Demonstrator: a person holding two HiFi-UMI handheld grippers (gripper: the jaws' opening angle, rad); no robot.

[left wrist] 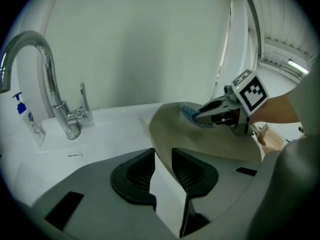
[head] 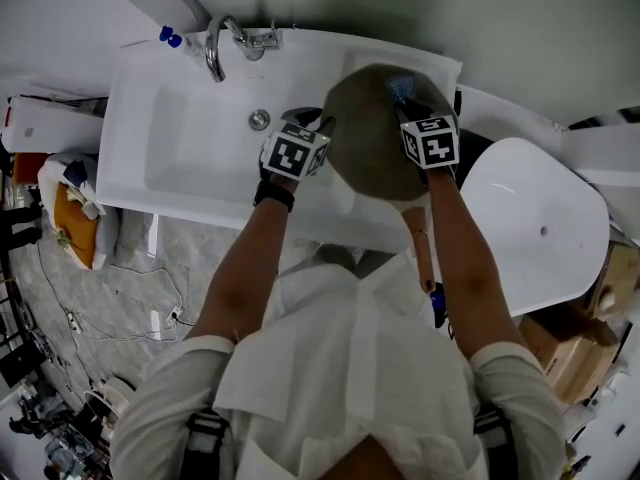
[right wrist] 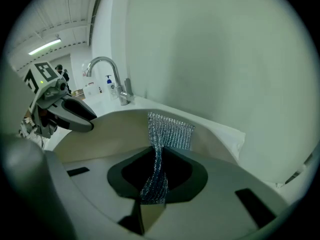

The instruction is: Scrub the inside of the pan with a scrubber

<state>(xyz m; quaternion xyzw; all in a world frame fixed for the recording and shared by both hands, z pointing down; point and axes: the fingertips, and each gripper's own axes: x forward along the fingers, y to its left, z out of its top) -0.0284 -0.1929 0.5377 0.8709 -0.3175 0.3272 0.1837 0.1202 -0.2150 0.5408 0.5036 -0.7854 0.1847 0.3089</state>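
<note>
Step in hand: we judge this to be the set-up just before scrubbing. The round grey-beige metal pan point(head: 368, 143) lies open side up, and the silvery-blue mesh scrubber point(right wrist: 169, 130) is poised over its inside.
Next move: in our judgement it calls for a firm hold on the rim, then pressing the mesh flat onto the inner face and rubbing. The pan could slide on the smooth white surface if the rim is not held.
Sink: the long white sink point(head: 185, 143) carries a curved chrome tap point(left wrist: 50, 84) at its far edge.
Pan position: it rests on the right-hand end of the sink, beside the basin and well apart from the tap. It sits between our two grippers.
Left gripper point(left wrist: 162, 166): it is at the pan's near left rim. Its jaws stand partly apart with the rim's edge running into the gap. We see no pad pressing on it, so we read it as not yet clamped.
Right gripper point(right wrist: 155, 184): its jaws are closed on the lower end of the scrubber, over the pan's far right side.
Scrubber position: its free end stands up beyond the jaws, close to the pan's far inner wall. We cannot tell whether it touches the wall.
</note>
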